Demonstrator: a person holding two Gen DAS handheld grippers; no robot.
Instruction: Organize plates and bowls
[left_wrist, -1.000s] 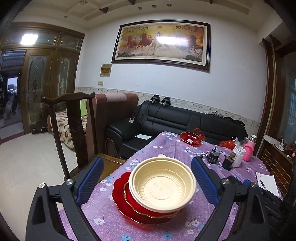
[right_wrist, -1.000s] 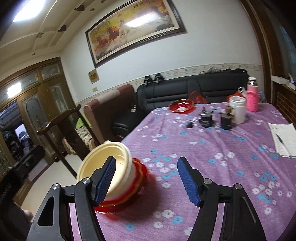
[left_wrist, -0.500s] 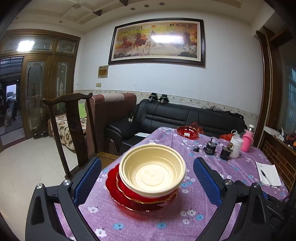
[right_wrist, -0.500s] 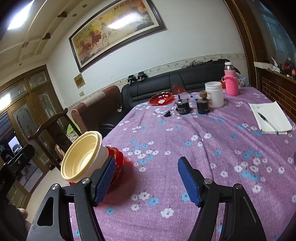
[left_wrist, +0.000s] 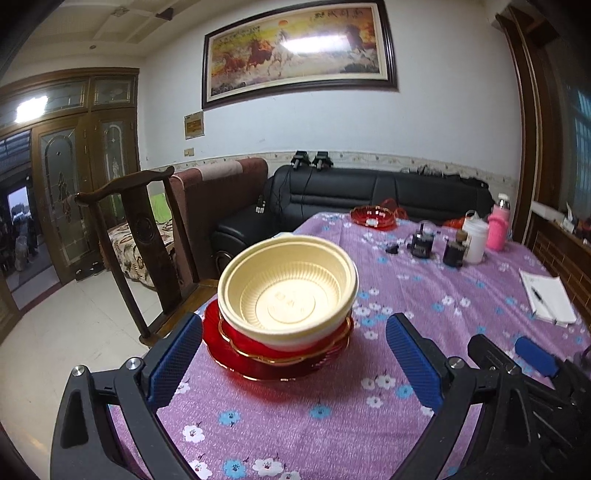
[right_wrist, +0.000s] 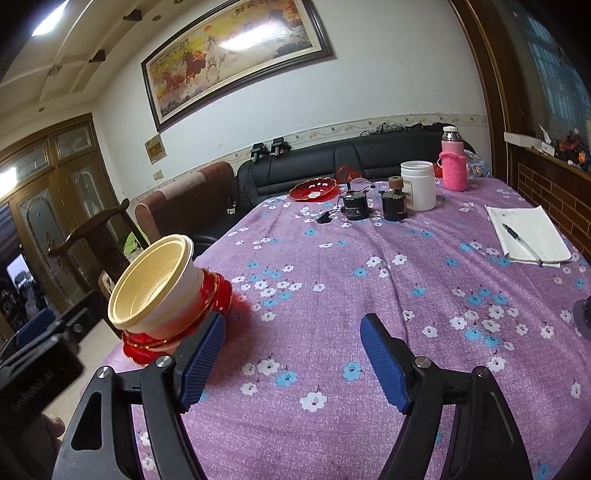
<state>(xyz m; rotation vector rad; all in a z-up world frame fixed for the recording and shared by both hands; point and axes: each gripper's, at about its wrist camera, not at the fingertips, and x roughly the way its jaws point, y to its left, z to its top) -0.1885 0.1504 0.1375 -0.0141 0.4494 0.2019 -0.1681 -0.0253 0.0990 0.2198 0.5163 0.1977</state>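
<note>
Stack: your cream bowls (left_wrist: 288, 291) sit nested on the red plates (left_wrist: 273, 354) near the table's left edge, at about 12 o'clock from your left gripper (left_wrist: 293, 360) and about 10 o'clock from your right gripper (right_wrist: 291, 363).
Left jaws: spread wide with nothing between the pads — the stack stands just beyond them, untouched.
Right jaws: spread too, and they have just been opening further; only the purple floral tablecloth (right_wrist: 369, 280) shows between them.
Stray piece: one more red plate (right_wrist: 313, 190) lies at the far end, about 12 o'clock from your right gripper and well apart from the stack, beside the two dark motors (right_wrist: 373, 205) and the white jar (right_wrist: 418, 184).
Progress: most pieces look gathered; I judge that far plate is what remains.
Risk, edge: the stack is close to the table edge above the wooden chair (left_wrist: 147, 243), so a push from your right side could slide it off.
Risk, tipping: the bowls are tall on shallow plates — clip the upper rim with a pad and they could topple.
Risk, reach: going for the far plate, you could knock the motors, the jar or the pink bottle (right_wrist: 453, 162).
</note>
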